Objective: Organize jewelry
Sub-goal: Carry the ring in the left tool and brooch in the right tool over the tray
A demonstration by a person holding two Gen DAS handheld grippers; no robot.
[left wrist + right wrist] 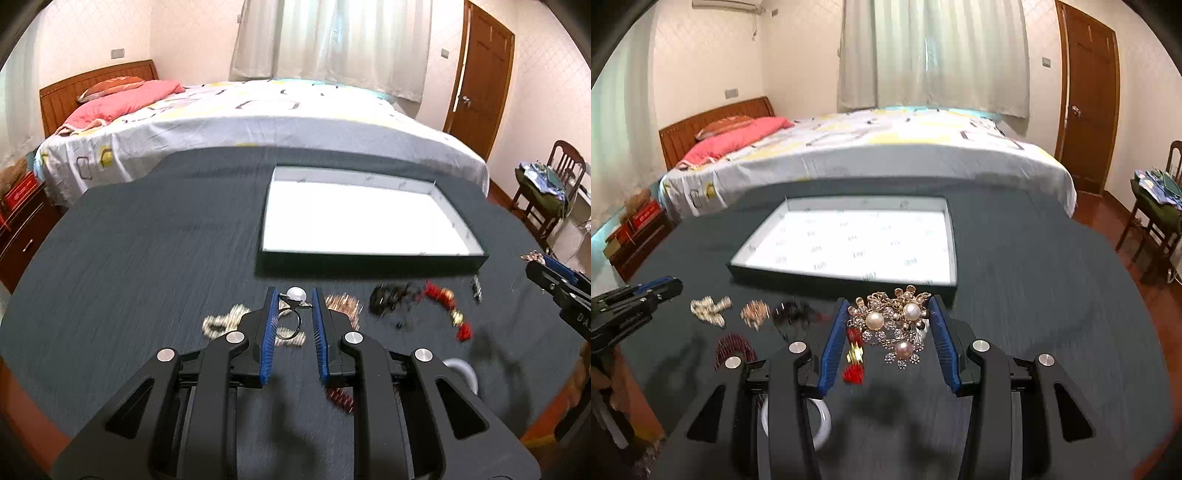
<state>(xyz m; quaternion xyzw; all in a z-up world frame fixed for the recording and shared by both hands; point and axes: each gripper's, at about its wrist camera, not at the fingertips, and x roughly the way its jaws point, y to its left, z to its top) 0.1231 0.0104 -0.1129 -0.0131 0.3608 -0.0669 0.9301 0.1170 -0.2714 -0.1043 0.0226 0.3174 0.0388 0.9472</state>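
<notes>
We judge this to be the pick-up step — nothing is in the tray (pixel 846 242) yet, its white lining bare in both views. Our left gripper (pixel 294 317) stands part open around a pearl ring (pixel 291 306), pads apparently not touching it. Our right gripper (pixel 888 332) is open wide around a gold pearl brooch (pixel 892 325); we cannot tell whether it is lifted. Other pieces lie in a row on the dark table (pixel 1034 295), near the tray's near wall. Next we must close gently — then carry each piece far into the tray.
</notes>
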